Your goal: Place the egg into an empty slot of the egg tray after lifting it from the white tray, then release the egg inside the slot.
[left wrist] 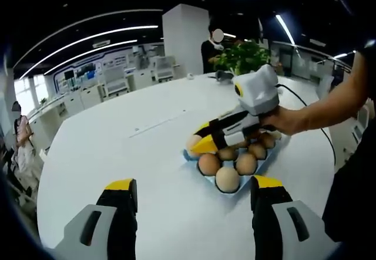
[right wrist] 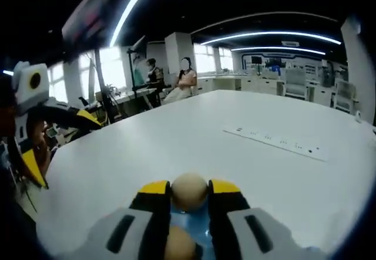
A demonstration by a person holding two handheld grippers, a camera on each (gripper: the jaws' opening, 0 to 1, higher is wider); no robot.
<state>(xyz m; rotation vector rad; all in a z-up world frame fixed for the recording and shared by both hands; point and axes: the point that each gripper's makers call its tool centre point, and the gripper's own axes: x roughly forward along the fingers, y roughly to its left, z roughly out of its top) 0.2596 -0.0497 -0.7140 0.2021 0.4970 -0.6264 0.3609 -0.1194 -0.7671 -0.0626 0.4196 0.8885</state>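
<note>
Open office under strip lights, with a broad white table running back toward desks, a plant and people standing at the far side. Held egg: tan, matte, round, pinched between the yellow-tipped jaws of the right gripper, directly over the blue egg tray; whether already seated in a slot, impossible to tell. Second egg just below, blurred and cut off by the frame edge. In the left gripper view, same tray near the table's edge, holding several brown eggs, back rows partly hidden behind the right gripper, itself angled down at the tray's far left corner. Bare hand wrapped round its grip, forearm reaching in from the right. Left gripper level above the table, short of the tray, jaws spread wide with nothing between them.
</note>
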